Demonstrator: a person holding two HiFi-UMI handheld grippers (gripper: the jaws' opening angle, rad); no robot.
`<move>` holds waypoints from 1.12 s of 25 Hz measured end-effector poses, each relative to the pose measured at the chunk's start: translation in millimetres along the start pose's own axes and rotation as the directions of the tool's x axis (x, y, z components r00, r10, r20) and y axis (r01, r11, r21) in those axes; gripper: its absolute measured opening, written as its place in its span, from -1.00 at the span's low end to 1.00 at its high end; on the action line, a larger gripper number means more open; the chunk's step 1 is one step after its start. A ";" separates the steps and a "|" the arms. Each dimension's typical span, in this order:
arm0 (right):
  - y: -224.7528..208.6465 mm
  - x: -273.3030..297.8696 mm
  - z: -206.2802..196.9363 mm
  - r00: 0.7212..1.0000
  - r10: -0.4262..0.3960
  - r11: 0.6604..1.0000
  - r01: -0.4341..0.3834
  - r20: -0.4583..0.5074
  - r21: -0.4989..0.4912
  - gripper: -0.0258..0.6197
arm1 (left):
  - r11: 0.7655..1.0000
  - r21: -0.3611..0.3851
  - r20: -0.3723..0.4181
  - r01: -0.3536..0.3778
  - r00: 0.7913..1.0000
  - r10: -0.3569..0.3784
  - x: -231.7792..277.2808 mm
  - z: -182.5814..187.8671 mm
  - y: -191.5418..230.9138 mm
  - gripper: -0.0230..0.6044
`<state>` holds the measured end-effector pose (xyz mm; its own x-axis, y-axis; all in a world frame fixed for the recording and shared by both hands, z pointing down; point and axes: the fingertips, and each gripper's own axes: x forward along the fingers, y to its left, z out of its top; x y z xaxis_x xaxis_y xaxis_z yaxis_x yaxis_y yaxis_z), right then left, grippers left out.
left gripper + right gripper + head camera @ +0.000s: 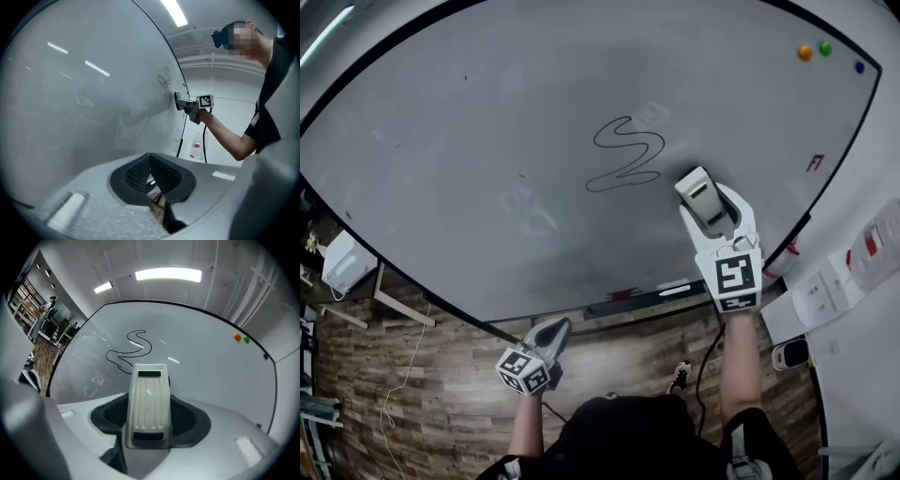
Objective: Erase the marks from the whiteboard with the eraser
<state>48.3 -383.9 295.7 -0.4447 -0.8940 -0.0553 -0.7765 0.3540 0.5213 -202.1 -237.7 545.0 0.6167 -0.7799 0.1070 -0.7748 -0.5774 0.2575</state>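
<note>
Although the black squiggle [626, 155] stood unerased on the whiteboard [441, 141], the right claw [717, 220] was clamped on the eraser [701, 192]. It was held against or just off the board, immediately right of the mark, likely to start 1 wiping pass leftward. Contact unconfirmed. The left claw [551, 333] hung low near the board's bottom edge, jaws together on nothing, clear of the stroke.

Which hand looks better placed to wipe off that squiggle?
The right. The right gripper holds the eraser at the whiteboard, just beside the black squiggle. The left gripper hangs low below the board, shut and empty.
</note>
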 end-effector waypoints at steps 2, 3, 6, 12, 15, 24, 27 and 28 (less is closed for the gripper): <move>-7.9 4.0 0.1 1.000 -0.008 1.000 0.008 -0.005 0.002 -0.13 | 1.000 0.014 0.019 -0.007 1.000 0.006 8.0 8.8 3.0 -0.89; -10.8 4.8 -0.4 1.000 -0.010 1.000 0.010 -0.010 0.005 -0.13 | 1.000 0.013 0.028 -0.007 1.000 0.007 12.6 12.5 2.9 -0.89; -21.4 2.9 0.6 1.000 -0.013 0.999 0.014 -0.019 0.040 -0.13 | 1.000 0.012 0.045 0.013 0.999 -0.013 28.2 18.6 -4.9 -0.89; -33.0 12.2 3.4 0.997 -0.032 0.999 0.033 -0.069 0.015 -0.13 | 1.000 -0.023 0.059 0.010 0.998 -0.008 35.6 18.7 -1.8 -0.89; -33.1 13.0 4.1 0.995 -0.047 0.999 0.046 -0.089 -0.013 -0.13 | 0.995 -0.092 0.083 0.036 0.996 -0.028 33.7 16.6 2.0 -0.89; -21.6 17.2 5.1 0.989 -0.082 0.995 0.074 -0.119 -0.067 -0.14 | 0.995 -0.087 0.069 0.052 0.997 -0.046 32.5 16.4 11.5 -0.89; -10.3 19.4 7.5 0.990 -0.071 0.995 0.062 -0.120 -0.079 -0.14 | 0.995 -0.082 0.067 0.053 0.997 -0.048 30.5 16.1 11.6 -0.89; -7.0 20.2 8.2 0.990 -0.068 0.995 0.059 -0.120 -0.080 -0.14 | 0.995 -0.082 0.066 0.052 0.997 -0.047 29.5 15.6 12.3 -0.89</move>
<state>41.0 -402.2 283.9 -0.3337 -0.9426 0.0121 -0.7629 0.2776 0.5839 -195.6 -271.6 536.3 0.6417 -0.7663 0.0309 -0.7275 -0.5955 0.3408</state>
